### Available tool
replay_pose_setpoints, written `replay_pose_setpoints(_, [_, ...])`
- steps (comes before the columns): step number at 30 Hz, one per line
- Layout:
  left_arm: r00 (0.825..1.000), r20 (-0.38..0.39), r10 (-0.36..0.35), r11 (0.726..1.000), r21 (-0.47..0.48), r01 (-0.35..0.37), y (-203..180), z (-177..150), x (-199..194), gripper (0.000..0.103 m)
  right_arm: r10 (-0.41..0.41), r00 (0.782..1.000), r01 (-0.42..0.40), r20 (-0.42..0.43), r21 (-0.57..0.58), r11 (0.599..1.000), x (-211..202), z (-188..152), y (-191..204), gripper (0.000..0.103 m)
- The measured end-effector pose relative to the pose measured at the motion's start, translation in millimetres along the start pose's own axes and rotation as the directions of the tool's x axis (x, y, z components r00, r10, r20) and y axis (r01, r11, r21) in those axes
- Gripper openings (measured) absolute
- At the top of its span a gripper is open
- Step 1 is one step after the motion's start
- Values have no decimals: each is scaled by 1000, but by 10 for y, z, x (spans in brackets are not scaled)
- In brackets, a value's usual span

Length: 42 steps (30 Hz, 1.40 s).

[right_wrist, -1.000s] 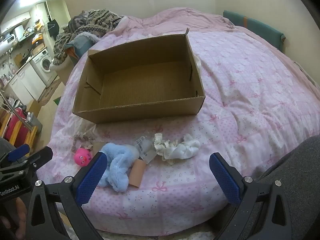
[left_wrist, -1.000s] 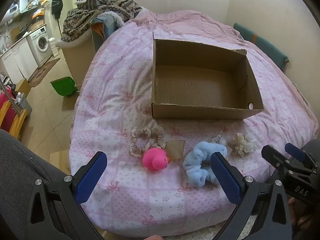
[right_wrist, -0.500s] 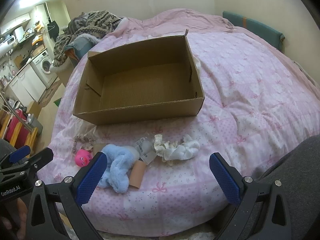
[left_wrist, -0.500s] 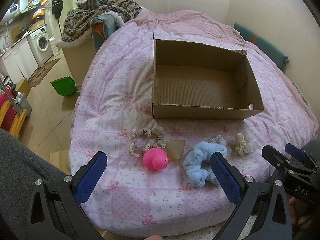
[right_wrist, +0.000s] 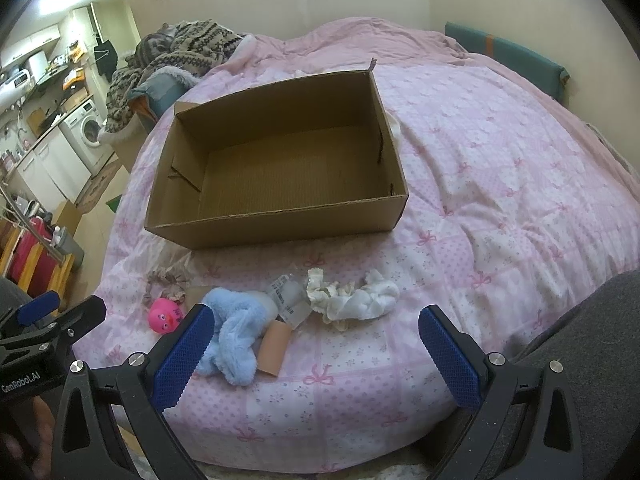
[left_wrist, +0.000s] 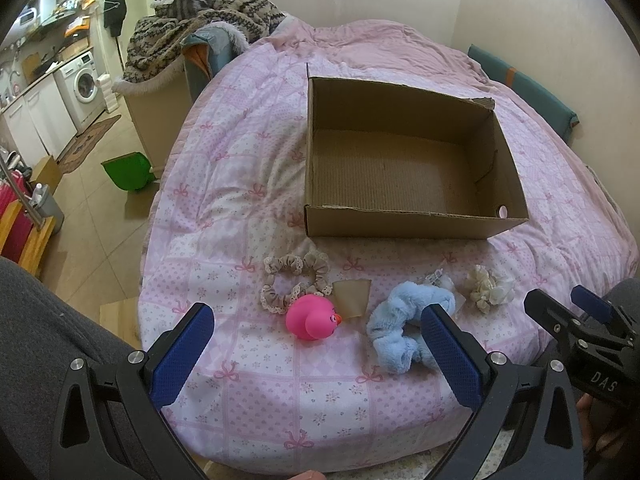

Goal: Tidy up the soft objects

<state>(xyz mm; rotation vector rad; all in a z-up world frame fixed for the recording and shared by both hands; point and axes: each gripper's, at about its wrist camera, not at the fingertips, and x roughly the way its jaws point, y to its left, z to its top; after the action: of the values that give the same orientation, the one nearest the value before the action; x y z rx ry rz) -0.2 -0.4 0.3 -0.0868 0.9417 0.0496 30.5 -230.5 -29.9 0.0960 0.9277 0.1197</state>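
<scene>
- Left wrist view: the left gripper (left_wrist: 316,344) hovers at the near edge of the bed (left_wrist: 248,376), jaws wide and holding nothing.
- Right wrist view: the right gripper (right_wrist: 320,344) is likewise wide and unloaded, low over the same edge.
- Soft objects lie in a row on the quilt, near the front wall of the cardboard box (left_wrist: 404,220), all outside it: beige scrunchie (left_wrist: 294,282), pink duck (left_wrist: 312,318), blue fluffy piece (left_wrist: 404,330), cream scrunchie (left_wrist: 488,286) and white cloth (right_wrist: 372,296).
- A tan card tag (left_wrist: 352,298) and a clear packet (right_wrist: 288,296) lie among them.
- Step in hand, as judged: the start; the box is empty and nothing is gripped.
- Next move calls for lowering one gripper over the nearest item, closing on its bulk, then lifting it clear of the box wall.
</scene>
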Motion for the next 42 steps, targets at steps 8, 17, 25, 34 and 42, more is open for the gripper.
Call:
replay_pose_setpoints(8, [1000, 0, 0, 1000, 0, 0, -1, 0, 1, 103, -1, 1000, 1, -2, 1, 1000, 2, 5, -1, 103])
replay_pose_setpoints(17, [1000, 1, 0, 1000, -1, 0, -3, -1, 0, 103, -2, 1000, 2, -1, 1, 1000, 0, 4, 1, 103])
replay_pose_setpoints(25, [1000, 1, 0, 1000, 1, 0, 22, -7, 31, 103, -2, 1000, 2, -1, 0, 1000, 3, 4, 1, 103])
replay_pose_setpoints(34, [1000, 0, 1, 1000, -1, -1, 27, -16, 42, 103, 0, 1000, 0, 1, -3, 1000, -2, 5, 3, 103])
replay_pose_setpoints(42, [1000, 0, 0, 1000, 0, 0, 40, -16, 28, 103, 0, 1000, 0, 1, -5, 1000, -3, 7, 12, 103])
